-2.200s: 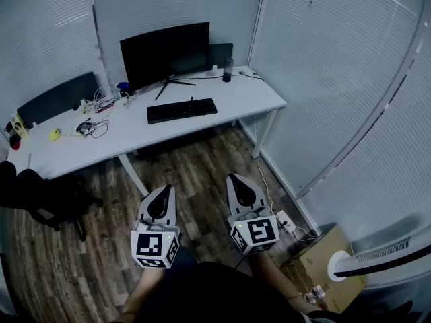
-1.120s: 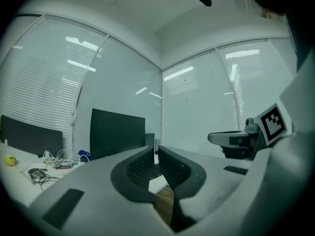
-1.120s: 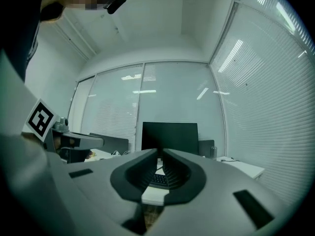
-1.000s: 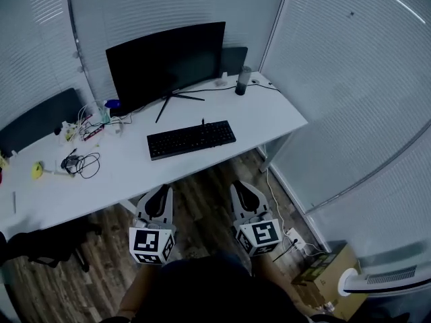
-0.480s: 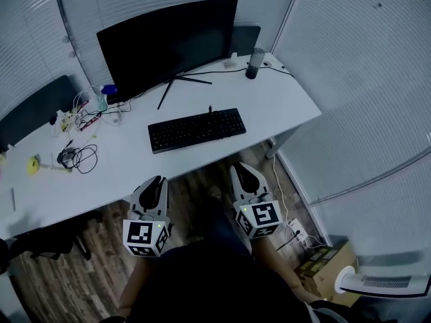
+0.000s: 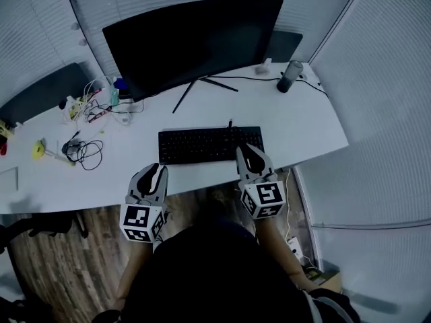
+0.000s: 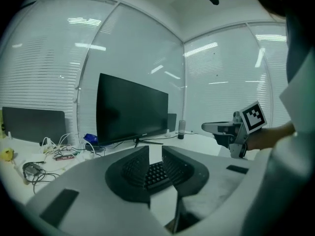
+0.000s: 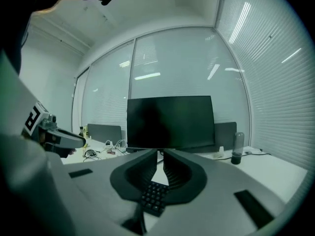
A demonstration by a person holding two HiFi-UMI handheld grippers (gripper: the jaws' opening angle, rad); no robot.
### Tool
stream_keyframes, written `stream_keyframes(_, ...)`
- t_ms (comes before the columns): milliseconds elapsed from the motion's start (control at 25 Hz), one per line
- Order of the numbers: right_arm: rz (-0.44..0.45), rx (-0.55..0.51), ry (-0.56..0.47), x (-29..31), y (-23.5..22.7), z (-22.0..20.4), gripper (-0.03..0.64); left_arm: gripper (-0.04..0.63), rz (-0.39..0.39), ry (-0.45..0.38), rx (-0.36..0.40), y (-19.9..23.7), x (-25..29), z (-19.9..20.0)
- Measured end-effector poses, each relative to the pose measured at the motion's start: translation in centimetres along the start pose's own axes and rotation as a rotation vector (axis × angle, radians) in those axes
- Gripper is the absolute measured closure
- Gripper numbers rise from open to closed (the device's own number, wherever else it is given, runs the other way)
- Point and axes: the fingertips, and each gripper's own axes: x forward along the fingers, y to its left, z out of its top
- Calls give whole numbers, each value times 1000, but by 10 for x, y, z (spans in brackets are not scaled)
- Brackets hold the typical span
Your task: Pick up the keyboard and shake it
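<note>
A black keyboard [image 6: 205, 145] lies flat on the white desk [image 6: 310, 130], in front of the monitor. My right gripper [image 6: 248, 151] hovers over the keyboard's right end, jaws shut and empty; its own view shows the keys [image 8: 154, 198] just below the right gripper [image 8: 160, 154]. My left gripper [image 6: 156, 172] is over the desk's front edge, just left of the keyboard's near corner. The left gripper [image 7: 155, 152] has its jaws opening, a narrow gap showing with nothing between them; the keyboard [image 7: 157, 173] lies ahead past them.
A large dark monitor [image 6: 195, 36] stands behind the keyboard. A dark cylinder [image 6: 291, 77] is at the back right. Tangled cables [image 6: 84, 151] and small items lie at the left. Wood floor [image 6: 60, 268] lies below the desk's front edge.
The desk has come much closer. Both grippers moved forward from over the floor to the desk's front edge, the right one reaching the keyboard's right end.
</note>
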Motion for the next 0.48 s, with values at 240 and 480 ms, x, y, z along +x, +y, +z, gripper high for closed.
stream_keyframes(240, 30, -31, 142, 48, -79, -38, 577, 450, 74, 96, -129, 28, 65, -16)
stream_keyframes(480, 87, -25, 284, 73, -135, -90, 517, 397, 144, 198, -257, 56, 107, -59)
